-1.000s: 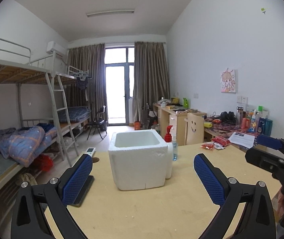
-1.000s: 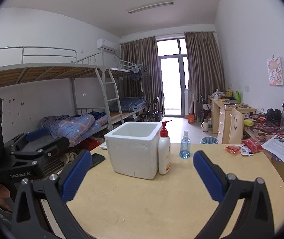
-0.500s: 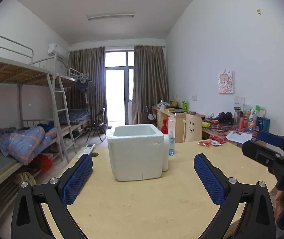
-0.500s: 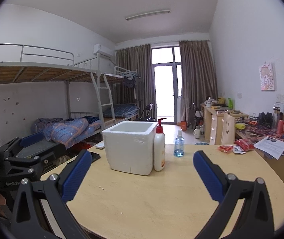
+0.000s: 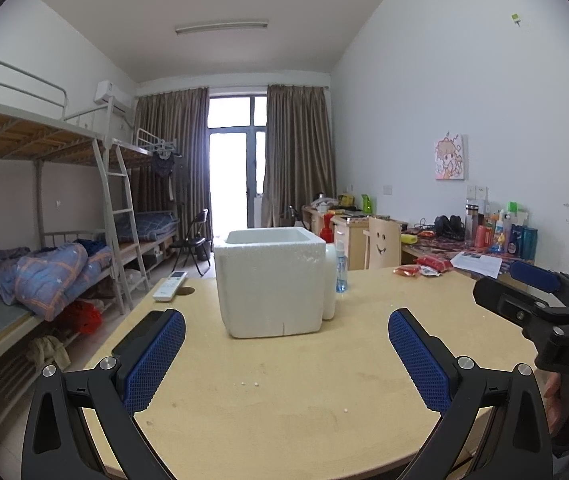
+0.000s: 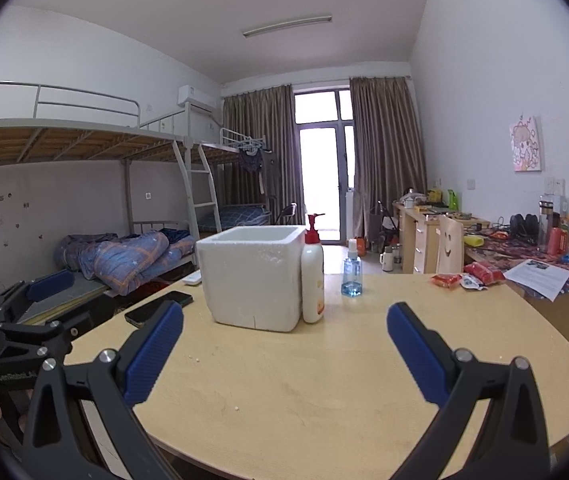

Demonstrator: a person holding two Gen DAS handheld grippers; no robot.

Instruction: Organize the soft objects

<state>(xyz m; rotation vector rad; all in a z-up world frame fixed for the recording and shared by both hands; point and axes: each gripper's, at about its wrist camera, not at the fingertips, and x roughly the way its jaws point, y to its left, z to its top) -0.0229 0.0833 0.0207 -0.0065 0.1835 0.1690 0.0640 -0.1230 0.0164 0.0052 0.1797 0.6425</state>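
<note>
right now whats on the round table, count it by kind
foam box: 1
bottles: 2, the lotion pump bottle and the small blue spray bottle
red snack packets: 3, though the middle one is hard to make out
phone: 1
remote: 1
total: 8

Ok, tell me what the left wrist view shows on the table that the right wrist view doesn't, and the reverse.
Left wrist only: the hole in the tabletop beside the white remote, which here lies in full sight.
Right wrist only: the black phone lying flat, and the whole lotion pump bottle against the box.
Both: the white foam box, the blue spray bottle, the red snack packets, and both grippers open and empty.
</note>
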